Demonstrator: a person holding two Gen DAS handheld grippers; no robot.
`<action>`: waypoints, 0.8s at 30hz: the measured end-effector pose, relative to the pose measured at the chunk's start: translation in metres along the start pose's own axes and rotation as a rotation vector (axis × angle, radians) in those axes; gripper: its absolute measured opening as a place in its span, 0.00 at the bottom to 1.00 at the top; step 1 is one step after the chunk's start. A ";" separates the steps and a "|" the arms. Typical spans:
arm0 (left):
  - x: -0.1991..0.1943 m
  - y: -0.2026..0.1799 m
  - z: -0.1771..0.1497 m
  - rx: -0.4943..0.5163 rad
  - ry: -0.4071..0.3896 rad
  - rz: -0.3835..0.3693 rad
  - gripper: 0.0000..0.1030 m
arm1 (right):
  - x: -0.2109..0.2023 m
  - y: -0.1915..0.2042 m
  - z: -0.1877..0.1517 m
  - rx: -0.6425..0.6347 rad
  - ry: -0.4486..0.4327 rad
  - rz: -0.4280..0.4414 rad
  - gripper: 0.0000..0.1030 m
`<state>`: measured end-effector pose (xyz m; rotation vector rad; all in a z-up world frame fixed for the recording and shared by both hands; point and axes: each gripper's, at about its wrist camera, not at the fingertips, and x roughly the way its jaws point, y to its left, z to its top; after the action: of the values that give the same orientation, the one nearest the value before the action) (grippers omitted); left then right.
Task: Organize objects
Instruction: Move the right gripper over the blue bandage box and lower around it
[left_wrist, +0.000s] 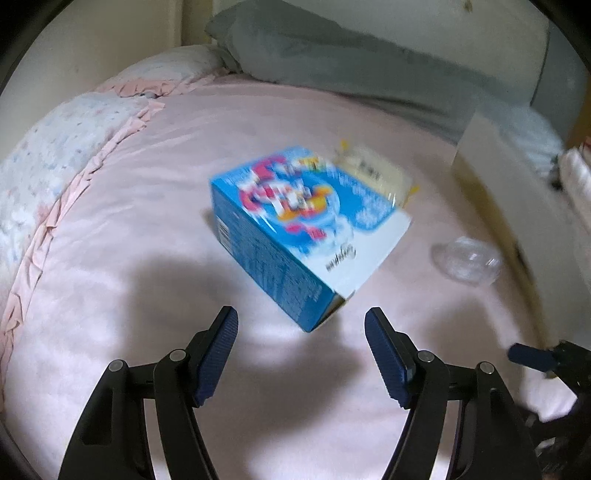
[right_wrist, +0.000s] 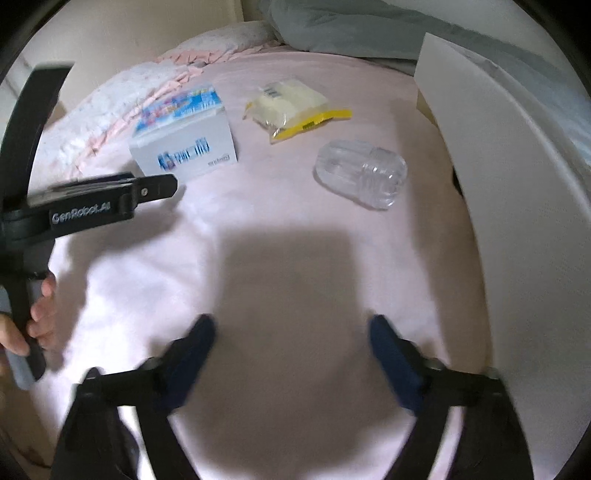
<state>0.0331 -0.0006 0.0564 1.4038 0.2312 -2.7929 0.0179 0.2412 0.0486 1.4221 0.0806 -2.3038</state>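
Clutter sits loose on the pink bedspread (right_wrist: 295, 258): blue box (left_wrist: 295, 225) at twelve o'clock of the unclenched, empty left gripper (left_wrist: 301, 332); yellow packet (right_wrist: 291, 107) and clear container (right_wrist: 360, 177) between twelve and one of the right gripper (right_wrist: 291, 336), also released and empty. Soft bedding may let the box tip when pinched; the round container could roll.

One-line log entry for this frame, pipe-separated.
left gripper: open, empty | right gripper: open, empty | on bed: blue box, yellow packet, clear container | white bin at right | nothing held
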 end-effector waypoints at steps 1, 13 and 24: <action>-0.007 0.005 0.005 -0.009 -0.014 -0.017 0.69 | -0.008 -0.001 0.007 0.026 -0.022 0.024 0.69; -0.061 0.084 0.022 -0.177 -0.007 0.177 0.69 | -0.021 0.027 0.122 0.157 -0.201 0.184 0.72; -0.061 0.122 0.020 -0.297 0.104 0.132 0.69 | 0.052 0.066 0.148 0.067 -0.043 0.229 0.75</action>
<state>0.0626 -0.1274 0.1009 1.4337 0.5099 -2.4594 -0.1005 0.1242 0.0852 1.3374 -0.1656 -2.1651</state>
